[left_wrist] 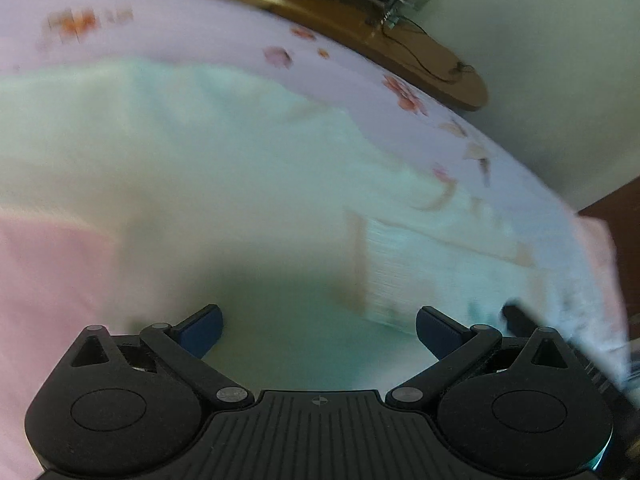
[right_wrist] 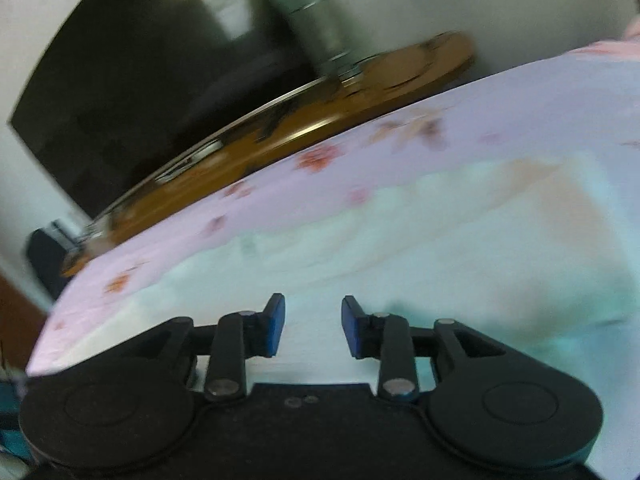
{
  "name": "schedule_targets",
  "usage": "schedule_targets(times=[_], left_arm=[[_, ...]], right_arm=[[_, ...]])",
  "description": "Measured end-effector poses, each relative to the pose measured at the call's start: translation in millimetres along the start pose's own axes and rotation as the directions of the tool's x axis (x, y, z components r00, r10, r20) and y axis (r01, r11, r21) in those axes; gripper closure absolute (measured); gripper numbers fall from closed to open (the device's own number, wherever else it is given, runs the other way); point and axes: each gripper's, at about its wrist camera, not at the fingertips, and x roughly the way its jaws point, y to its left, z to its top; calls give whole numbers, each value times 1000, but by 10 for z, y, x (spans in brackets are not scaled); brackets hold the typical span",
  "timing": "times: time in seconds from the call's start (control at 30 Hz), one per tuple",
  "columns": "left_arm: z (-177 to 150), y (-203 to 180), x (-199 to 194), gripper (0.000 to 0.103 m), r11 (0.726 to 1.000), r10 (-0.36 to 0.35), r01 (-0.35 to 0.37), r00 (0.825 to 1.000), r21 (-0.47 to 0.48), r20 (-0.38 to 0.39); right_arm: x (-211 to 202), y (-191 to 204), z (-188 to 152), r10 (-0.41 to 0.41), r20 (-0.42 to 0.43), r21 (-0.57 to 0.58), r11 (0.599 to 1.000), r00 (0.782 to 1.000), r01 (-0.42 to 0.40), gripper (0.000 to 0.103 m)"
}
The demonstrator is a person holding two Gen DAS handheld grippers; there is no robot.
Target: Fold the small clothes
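Note:
A pale mint-white small garment point(left_wrist: 208, 168) lies spread on a floral lilac bedsheet point(left_wrist: 192, 32); both views are blurred. A ribbed hem or cuff point(left_wrist: 404, 272) shows at its right in the left wrist view. My left gripper point(left_wrist: 319, 330) hovers over the cloth, jaws wide apart with nothing between its blue pads. The same garment point(right_wrist: 460, 248) fills the lower right of the right wrist view. My right gripper point(right_wrist: 313, 326) stands over it with a narrow gap between the pads, and no cloth is pinched there.
A pink cloth point(left_wrist: 44, 304) lies at the left of the garment. Beyond the sheet point(right_wrist: 460, 120) runs a brown wooden ledge point(left_wrist: 360, 20) point(right_wrist: 280, 136), with a dark screen point(right_wrist: 160, 80) and a white wall behind. A dark part of the other gripper point(left_wrist: 520, 320) shows at lower right.

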Motion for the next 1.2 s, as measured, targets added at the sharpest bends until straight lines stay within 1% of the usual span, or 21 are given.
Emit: schedule_targets(times=[0.07,0.1,0.2,0.23,0.27,0.3,0.33,0.37,0.4,0.47,0.57,0.63,0.67,0.7,0.73,0.83,0.93,1.03,1.1,1.17,1.2], left_arm=[[-33,-52,79,0,997,-62,60,998,-50,-31],[-58,-88,112,0,996,-69,67,997,-62,-38],[-104,-177,187,0,995,-60,59,998,-77,-14],[-112,-209,210,6,994,-64,63,998,-86,-9],[-119,-245,218,35,993,-71,71,997,-100,-4],[-120,-262,257,49,987,-105,102,994,-126,-20],[-108,-255,314,60,980,-135,125,990,-157,-49],[-127,-267,370,60,973,-152,137,986,-184,-69],[-146,-283,423,60,972,-149,134,987,-191,-65],[-148,-312,449,60,973,-148,140,988,-185,-30],[-130,-344,464,60,970,-143,139,990,-198,-7],[-130,-382,463,60,975,-144,150,989,-162,43],[-133,-388,469,67,977,-137,145,989,-158,64],[-144,-389,466,79,979,-121,133,989,-153,81],[-138,-386,459,100,981,-113,126,989,-145,94],[-99,-355,358,100,980,-124,147,979,-136,164],[-27,-354,155,100,979,-146,178,954,-103,260],[106,-294,-104,100,979,-158,193,928,-71,337],[185,-137,-300,100,981,-138,179,916,-77,376],[224,28,-380,100,985,-104,150,914,-89,392],[211,130,-388,100,988,-74,121,915,-95,397]], right_arm=[[-125,-157,-60,-63,13,-1,998,998,63,66],[-165,-221,-88,-76,13,7,997,997,76,65],[-304,-413,-191,-110,14,41,993,994,109,63],[-339,-460,-215,-118,17,50,992,993,117,63],[-387,-521,-237,-127,19,62,990,992,125,63],[-399,-554,-262,-133,21,72,989,991,131,62],[-438,-584,-277,-138,24,78,988,990,136,62],[-478,-609,-304,-146,29,81,986,989,143,62],[-486,-620,-310,-154,33,81,985,987,151,62],[-501,-655,-319,-164,39,79,984,986,161,62],[-510,-661,-347,-201,57,58,979,978,197,61],[-512,-670,-368,-231,60,42,973,971,228,60],[-493,-673,-373,-249,58,34,968,967,247,59],[-471,-685,-376,-260,53,31,966,964,258,59],[-451,-701,-381,-272,47,32,962,961,271,58],[-388,-721,-394,-324,42,16,946,945,324,56],[-289,-737,-365,-359,49,-3,933,932,360,55],[-179,-743,-321,-363,44,-9,931,931,364,55],[-114,-712,-290,-368,54,-27,929,928,370,55],[-56,-675,-263,-368,54,-48,928,928,370,56],[-49,-659,-251,-350,57,-47,934,935,353,56]])
